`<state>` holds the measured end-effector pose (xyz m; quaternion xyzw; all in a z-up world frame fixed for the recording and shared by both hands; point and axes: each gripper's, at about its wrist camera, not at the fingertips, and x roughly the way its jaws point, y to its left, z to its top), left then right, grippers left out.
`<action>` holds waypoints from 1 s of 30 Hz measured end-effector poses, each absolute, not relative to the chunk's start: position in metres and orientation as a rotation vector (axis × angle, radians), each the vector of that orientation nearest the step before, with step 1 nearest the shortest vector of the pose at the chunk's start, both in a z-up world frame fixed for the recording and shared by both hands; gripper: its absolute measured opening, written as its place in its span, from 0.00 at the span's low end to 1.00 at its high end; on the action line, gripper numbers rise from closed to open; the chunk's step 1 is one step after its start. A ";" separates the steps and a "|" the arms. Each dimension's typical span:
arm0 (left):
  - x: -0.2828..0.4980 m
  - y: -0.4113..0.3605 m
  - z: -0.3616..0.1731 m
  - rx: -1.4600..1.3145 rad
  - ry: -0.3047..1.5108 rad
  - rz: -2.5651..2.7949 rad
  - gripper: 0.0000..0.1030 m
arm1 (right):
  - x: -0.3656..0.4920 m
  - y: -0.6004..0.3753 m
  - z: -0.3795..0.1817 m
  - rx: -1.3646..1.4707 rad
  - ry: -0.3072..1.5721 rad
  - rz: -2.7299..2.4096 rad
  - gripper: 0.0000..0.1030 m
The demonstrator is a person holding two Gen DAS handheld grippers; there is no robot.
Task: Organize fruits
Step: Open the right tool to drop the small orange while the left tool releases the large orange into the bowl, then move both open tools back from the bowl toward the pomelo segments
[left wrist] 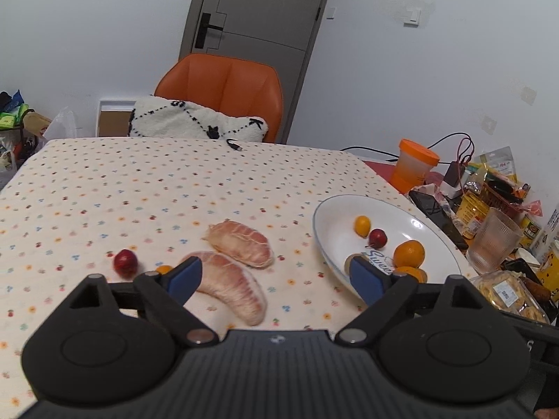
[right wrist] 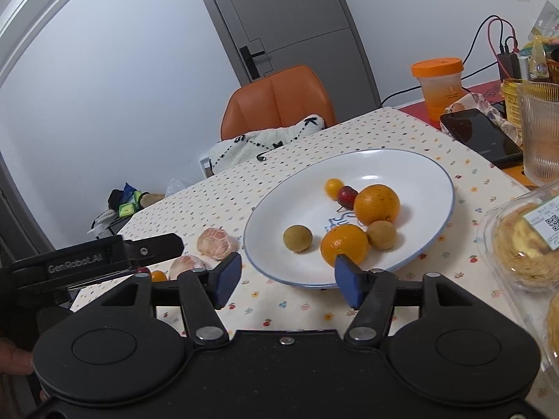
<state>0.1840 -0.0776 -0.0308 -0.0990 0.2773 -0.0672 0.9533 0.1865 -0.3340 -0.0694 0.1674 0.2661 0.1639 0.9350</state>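
White plate [right wrist: 412, 160] is set near the right edge of the dotted cloth [left wrist: 139, 181], with two oranges [right wrist: 376, 204], two brown fruits [right wrist: 297, 238], a yellow fruit [right wrist: 333, 186] and a red fruit [right wrist: 347, 196] held in it. Two pomelo segments [left wrist: 241, 242], a red fruit [left wrist: 125, 262] and a small orange one [left wrist: 164, 269] are left on the cloth to its left. Wide bare cloth is seen beyond them. Left gripper [left wrist: 276, 277] is held low over the near segment, jaws spread, nothing gripped. Right gripper [right wrist: 287, 279] is poised at the plate's near rim, jaws apart, empty.
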 end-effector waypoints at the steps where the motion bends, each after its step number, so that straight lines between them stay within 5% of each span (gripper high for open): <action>1: 0.183 -0.076 -0.031 -0.196 0.565 -0.130 0.89 | 0.186 -0.332 -0.069 0.338 0.543 0.334 0.64; 30: 0.149 -0.009 -0.027 -0.231 0.547 -0.055 0.89 | 0.172 -0.275 -0.057 0.262 0.532 0.458 0.72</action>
